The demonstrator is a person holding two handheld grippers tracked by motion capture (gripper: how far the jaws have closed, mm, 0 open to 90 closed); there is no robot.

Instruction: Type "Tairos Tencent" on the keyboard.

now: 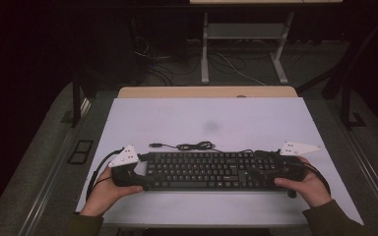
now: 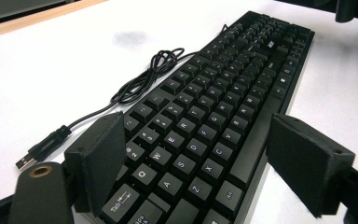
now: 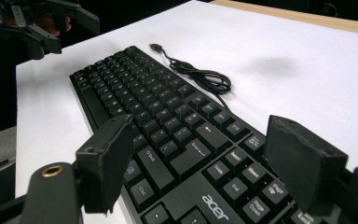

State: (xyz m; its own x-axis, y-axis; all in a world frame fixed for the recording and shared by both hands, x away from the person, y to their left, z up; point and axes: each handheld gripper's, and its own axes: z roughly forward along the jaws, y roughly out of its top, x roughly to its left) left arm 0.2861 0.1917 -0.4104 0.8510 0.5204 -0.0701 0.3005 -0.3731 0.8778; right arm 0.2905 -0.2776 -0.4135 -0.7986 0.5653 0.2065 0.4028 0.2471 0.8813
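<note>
Both hands sit at the near edge in the high view, the left gripper (image 1: 137,173) at 9 o'clock of the keyboard (image 1: 211,170) and the right gripper (image 1: 275,173) at 3 o'clock. We read the jaws of both as open and holding nothing: in each gripper view the two black pads stand wide apart with the keyboard's end between them.

Keyboard is a long black full-size board, lying flat on the white table (image 1: 177,123), long axis running 9 to 3, close to the near edge. In the left gripper view the Tab/Q/A end (image 2: 168,172) lies between the pads; in the right gripper view the numpad end with the logo (image 3: 214,186) does. We cannot tell whether any pad touches the casing.

Handling, our judgement: rigid plastic, light, some flex across its length, smooth edges that may slip. Keys give under pressure, so we would take hold across the front and back edges of the frame at each end, not on the keycaps, and lift both ends level.

Cable (image 1: 194,146) lies loosely coiled at 12 o'clock of the board, USB plug (image 2: 25,162) free on the table; it will drag along.
</note>
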